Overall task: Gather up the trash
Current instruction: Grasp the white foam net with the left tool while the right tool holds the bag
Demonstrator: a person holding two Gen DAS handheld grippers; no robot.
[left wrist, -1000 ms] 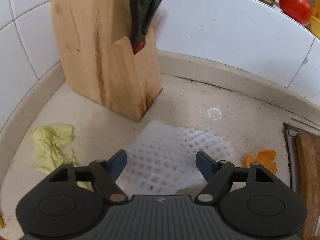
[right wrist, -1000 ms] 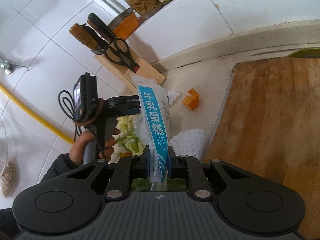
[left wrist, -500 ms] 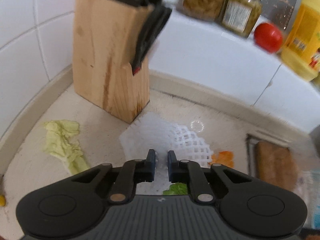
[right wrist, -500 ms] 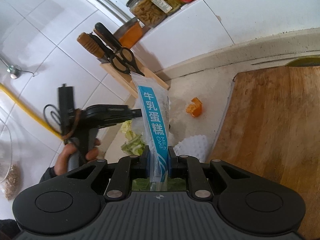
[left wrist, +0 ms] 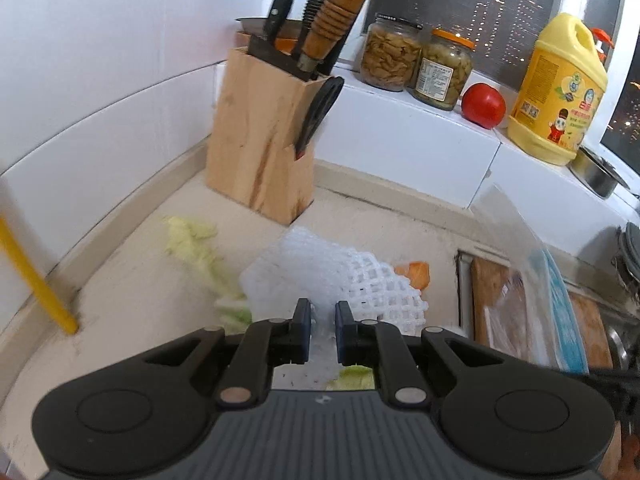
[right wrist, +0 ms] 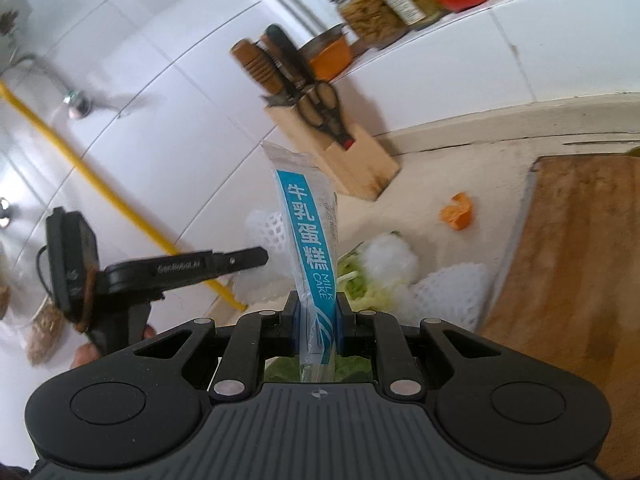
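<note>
My left gripper (left wrist: pixel 319 330) is shut on a white foam fruit net (left wrist: pixel 340 280) and holds it above the beige counter (left wrist: pixel 120 300). My right gripper (right wrist: pixel 317 322) is shut on a clear and blue milk cake wrapper (right wrist: pixel 310 240), which stands upright; the wrapper also shows at the right of the left wrist view (left wrist: pixel 556 320). Pale lettuce scraps (left wrist: pixel 192 236) and a piece of orange peel (left wrist: pixel 416 272) lie on the counter. In the right wrist view, another foam net (right wrist: pixel 452 292), lettuce scraps (right wrist: pixel 360 280) and the peel (right wrist: pixel 458 214) lie beside the board.
A wooden knife block (left wrist: pixel 264 136) stands in the corner. Two jars (left wrist: pixel 416 60), a tomato (left wrist: pixel 483 105) and a yellow detergent bottle (left wrist: pixel 560 88) sit on the sill. A wooden cutting board (right wrist: pixel 580 260) lies at right. A yellow pipe (left wrist: pixel 36 272) runs at left.
My left gripper closed on the foam net and lifted it up and back from the counter. My right gripper kept hold of the wrapper and shifted slightly.
</note>
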